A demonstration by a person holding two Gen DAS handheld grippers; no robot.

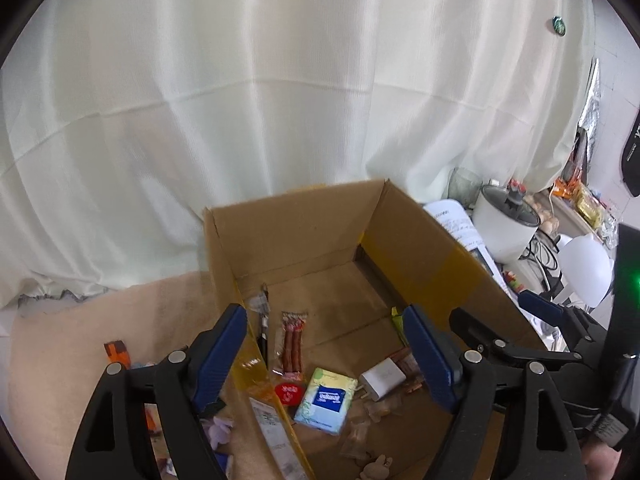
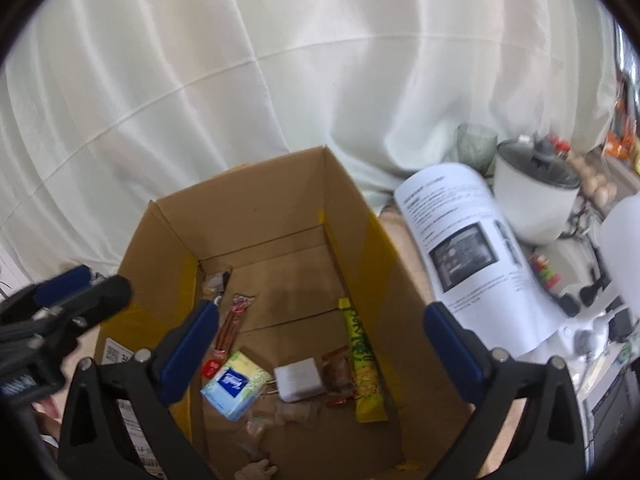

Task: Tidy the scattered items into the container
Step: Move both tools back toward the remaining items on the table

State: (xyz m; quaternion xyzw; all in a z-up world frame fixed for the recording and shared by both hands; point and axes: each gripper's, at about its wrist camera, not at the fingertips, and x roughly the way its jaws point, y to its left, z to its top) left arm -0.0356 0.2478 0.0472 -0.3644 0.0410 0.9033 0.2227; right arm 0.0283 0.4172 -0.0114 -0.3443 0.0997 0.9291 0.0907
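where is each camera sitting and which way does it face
Left wrist: rides the left tool, looking forward and down into the cardboard box from its left side; its own two open blue-padded fingers show, plus the right tool at the right edge.
Right wrist: rides the right tool, looking down into the box from its near right; its open fingers show, with the left tool at the left edge.
Shared: the box, tissue pack, white charger, rice cooker.

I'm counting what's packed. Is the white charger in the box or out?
In. The white charger lies flat on the cardboard box floor, between the tissue pack and a snack packet.
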